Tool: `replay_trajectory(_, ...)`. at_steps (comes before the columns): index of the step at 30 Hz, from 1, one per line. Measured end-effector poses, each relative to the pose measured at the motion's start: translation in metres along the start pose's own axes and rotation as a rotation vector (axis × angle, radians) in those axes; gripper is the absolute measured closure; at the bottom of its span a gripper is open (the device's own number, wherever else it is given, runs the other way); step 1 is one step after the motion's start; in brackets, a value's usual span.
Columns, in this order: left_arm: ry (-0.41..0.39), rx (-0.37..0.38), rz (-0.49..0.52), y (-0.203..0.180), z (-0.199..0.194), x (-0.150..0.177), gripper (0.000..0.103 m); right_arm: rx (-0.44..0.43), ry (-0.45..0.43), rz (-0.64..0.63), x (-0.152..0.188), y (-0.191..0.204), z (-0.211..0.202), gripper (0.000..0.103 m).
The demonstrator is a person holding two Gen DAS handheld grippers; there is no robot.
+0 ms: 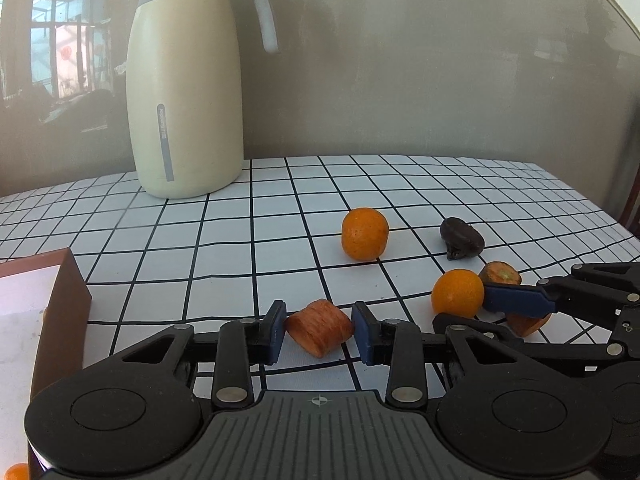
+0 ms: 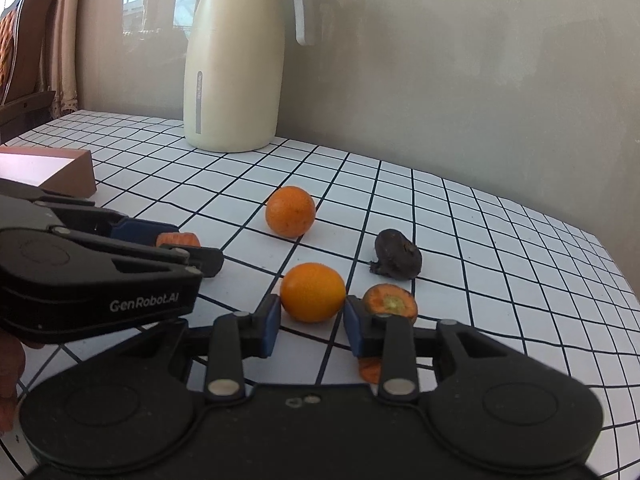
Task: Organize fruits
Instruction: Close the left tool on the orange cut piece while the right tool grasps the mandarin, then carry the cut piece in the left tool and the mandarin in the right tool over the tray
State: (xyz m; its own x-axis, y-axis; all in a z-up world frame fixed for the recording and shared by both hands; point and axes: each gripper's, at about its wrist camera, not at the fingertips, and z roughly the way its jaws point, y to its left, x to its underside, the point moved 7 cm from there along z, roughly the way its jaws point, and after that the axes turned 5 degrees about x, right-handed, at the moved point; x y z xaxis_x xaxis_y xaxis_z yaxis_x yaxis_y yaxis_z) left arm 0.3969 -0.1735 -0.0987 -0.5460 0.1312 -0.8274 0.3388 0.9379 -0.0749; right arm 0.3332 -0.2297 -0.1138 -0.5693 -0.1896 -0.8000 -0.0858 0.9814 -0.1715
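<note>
Left wrist: my left hand-held gripper (image 1: 319, 330) grasps a carrot chunk (image 1: 320, 328); right hand-held gripper (image 2: 311, 322) brackets an orange (image 2: 313, 292), grip unclear; it may roll.

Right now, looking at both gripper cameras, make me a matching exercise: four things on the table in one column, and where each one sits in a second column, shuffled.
Things:
1. carrot chunk
2. near orange
3. dark fruit
4. thermos jug

Places:
A. standing at the back by the wall
B. between the right gripper's fingers
C. between the left gripper's fingers
D. lying free on the checked tablecloth, beyond the cut carrot end

Pairs: 1-C, 2-B, 3-D, 4-A
</note>
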Motion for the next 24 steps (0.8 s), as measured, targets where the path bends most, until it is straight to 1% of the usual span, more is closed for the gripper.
replay_trajectory(8, -0.026, -0.009, 0.017, -0.002, -0.022, 0.004, 0.067, 0.003, -0.043, 0.023, -0.003, -0.004, -0.017, 0.078)
replay_trajectory(17, -0.105, -0.031, 0.055, 0.002, -0.074, -0.002, 0.067, 0.021, -0.125, 0.035, -0.010, -0.003, -0.057, 0.078)
replay_trajectory(21, -0.146, -0.047, 0.068, 0.002, -0.099, 0.003, 0.067, 0.031, -0.170, 0.035, -0.009, -0.001, -0.079, 0.078)
replay_trajectory(24, -0.163, -0.049, 0.071, 0.005, -0.113, 0.005, 0.067, 0.039, -0.198, 0.014, -0.004, 0.004, -0.095, 0.078)
